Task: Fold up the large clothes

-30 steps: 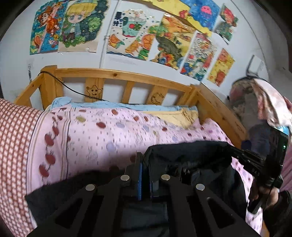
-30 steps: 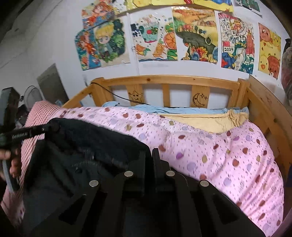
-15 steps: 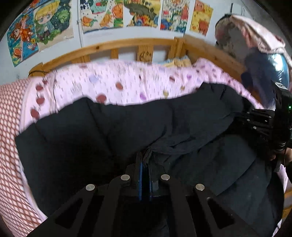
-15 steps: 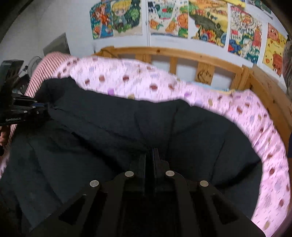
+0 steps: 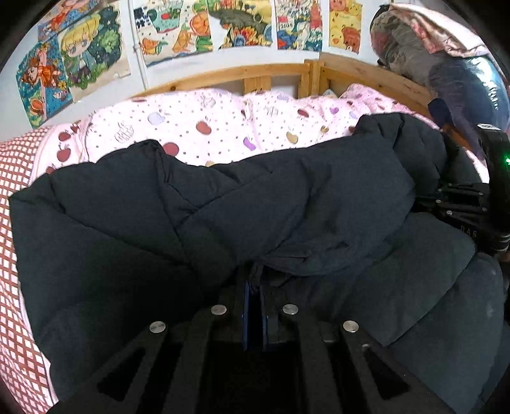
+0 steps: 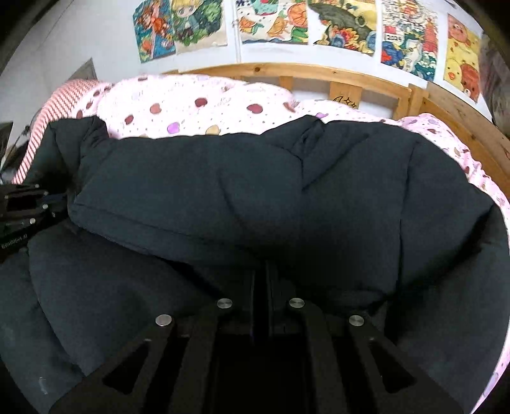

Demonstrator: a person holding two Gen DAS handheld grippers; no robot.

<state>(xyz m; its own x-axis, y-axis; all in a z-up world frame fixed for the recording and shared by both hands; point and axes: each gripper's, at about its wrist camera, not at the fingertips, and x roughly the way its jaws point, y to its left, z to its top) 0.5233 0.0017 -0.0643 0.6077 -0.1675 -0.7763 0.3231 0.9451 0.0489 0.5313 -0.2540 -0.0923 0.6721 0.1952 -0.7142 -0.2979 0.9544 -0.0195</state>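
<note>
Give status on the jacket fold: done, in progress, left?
Done: the dark puffer jacket lies on the pink quilt with one layer doubled over. In hand: left gripper and right gripper both pinch its near edge. Left: release, then likely further folds and smoothing.

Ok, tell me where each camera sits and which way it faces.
Left wrist: on the left hand-held gripper, facing the wooden headboard across the dark navy padded jacket; right hand-held gripper at right edge.
Right wrist: on the right hand-held gripper, same direction; left hand-held gripper at left edge.
Shared: jacket, pink apple-print quilt, headboard, wall drawings.
</note>
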